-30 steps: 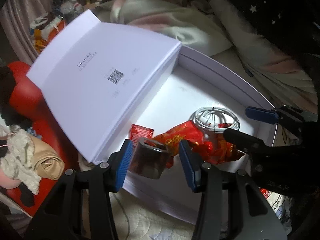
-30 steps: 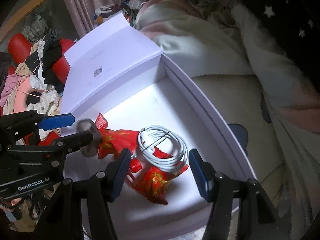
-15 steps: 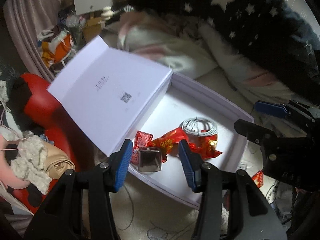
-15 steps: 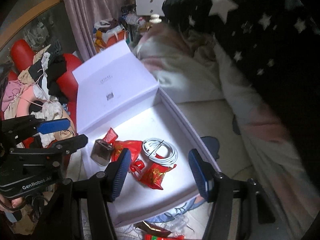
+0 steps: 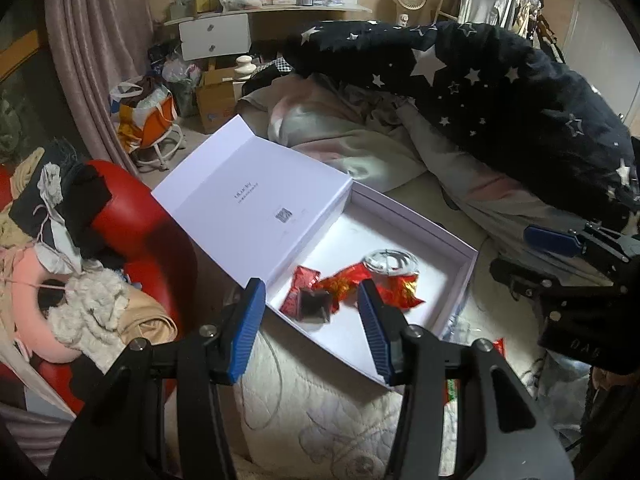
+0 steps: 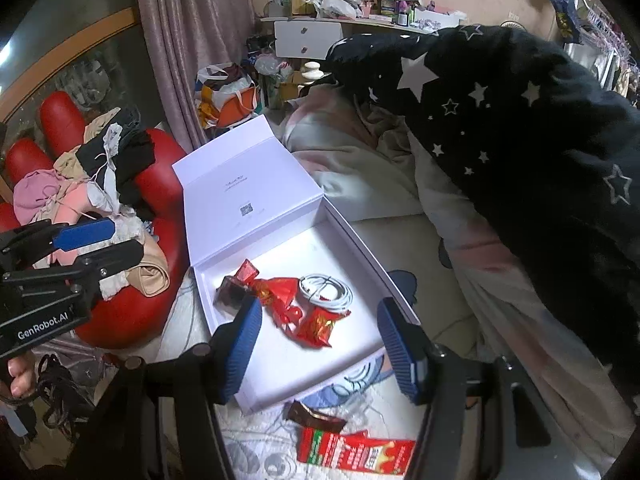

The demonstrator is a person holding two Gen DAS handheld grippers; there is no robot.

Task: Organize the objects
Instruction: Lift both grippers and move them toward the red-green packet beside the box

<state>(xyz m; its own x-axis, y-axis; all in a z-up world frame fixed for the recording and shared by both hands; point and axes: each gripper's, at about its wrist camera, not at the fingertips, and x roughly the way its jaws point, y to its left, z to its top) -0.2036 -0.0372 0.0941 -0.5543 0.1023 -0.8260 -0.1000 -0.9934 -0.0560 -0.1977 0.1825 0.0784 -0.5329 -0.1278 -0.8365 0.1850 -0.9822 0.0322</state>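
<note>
An open white box (image 5: 456,246) (image 6: 360,240) lies on the bed with its lid (image 5: 256,196) (image 6: 244,184) folded back. Inside lie a small dark shiny cube (image 5: 314,306) (image 6: 230,292), red foil packets (image 5: 396,288) (image 6: 316,324) and a coiled white cable (image 5: 390,260) (image 6: 326,292). My left gripper (image 5: 312,326) is open and empty, held back above the box's near edge. My right gripper (image 6: 320,348) is open and empty, above the box's front. Each gripper also shows in the other's view, the right one (image 5: 560,248) and the left one (image 6: 80,240).
A red and green packet (image 6: 352,450) and a dark wrapper (image 6: 314,420) lie on the quilt in front of the box. A red chair piled with clothes (image 5: 80,240) (image 6: 100,184) stands left. A star-print blanket (image 5: 500,92) (image 6: 540,140) and bedding lie behind and right.
Both grippers pulled up and back from the box, so it looks smaller. The dark cube, first between my left fingers, now lies in the box.
</note>
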